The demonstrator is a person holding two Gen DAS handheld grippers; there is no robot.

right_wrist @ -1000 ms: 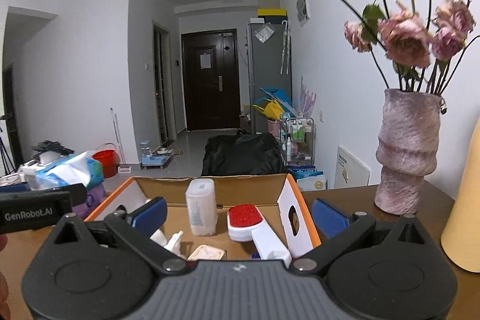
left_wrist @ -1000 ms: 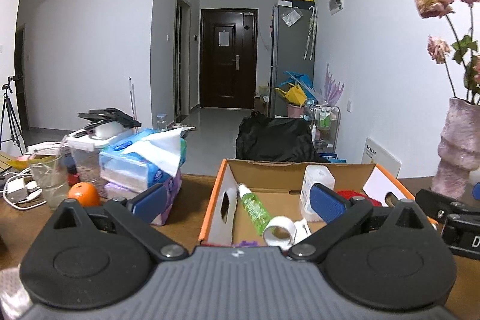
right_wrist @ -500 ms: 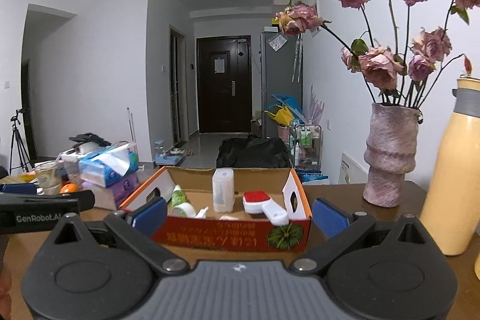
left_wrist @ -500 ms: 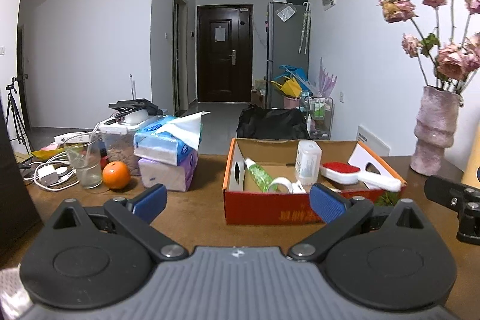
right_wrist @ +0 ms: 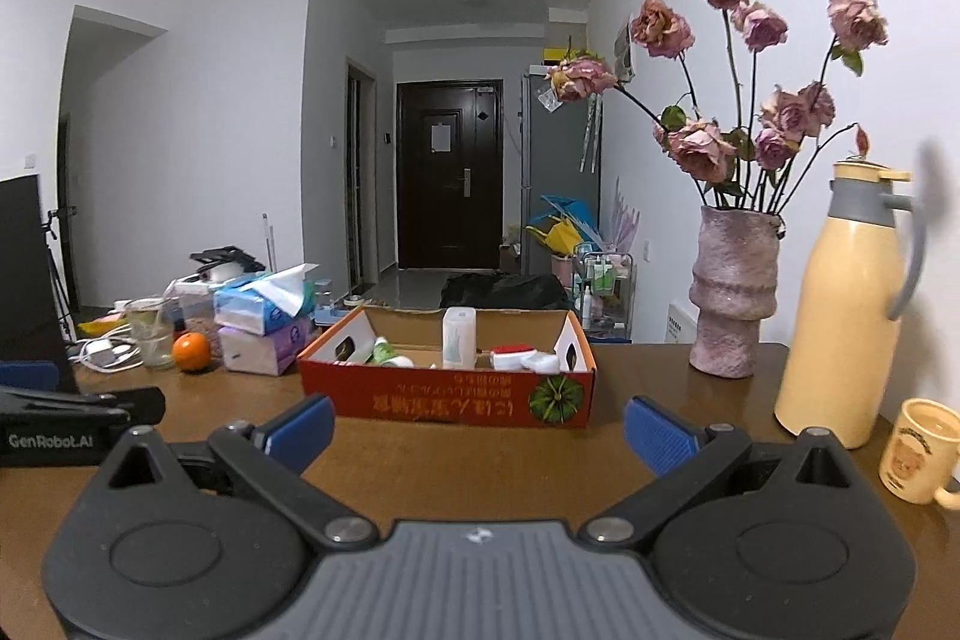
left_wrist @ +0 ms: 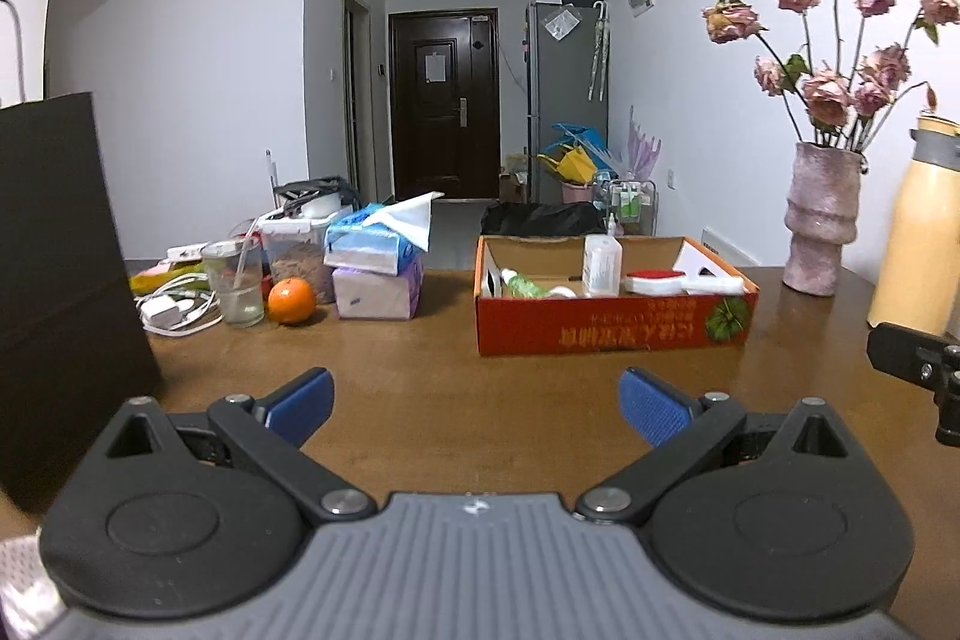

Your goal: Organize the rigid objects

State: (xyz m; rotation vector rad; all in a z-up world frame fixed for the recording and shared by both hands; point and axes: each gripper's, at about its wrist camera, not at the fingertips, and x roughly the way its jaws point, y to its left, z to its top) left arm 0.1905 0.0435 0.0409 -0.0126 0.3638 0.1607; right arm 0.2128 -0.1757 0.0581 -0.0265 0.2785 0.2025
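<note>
Both grippers, left gripper [left_wrist: 477,403] and right gripper [right_wrist: 479,427], hover with fingers wide and empty. The cardboard box [left_wrist: 612,319] of bottles sits at twelve o'clock on the bench [left_wrist: 456,394]. Packing looks finished; any next move needs a fresh target.

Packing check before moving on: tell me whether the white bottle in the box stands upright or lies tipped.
Upright: the white bottle stands on its base in the cardboard box, rising above the rim.
</note>
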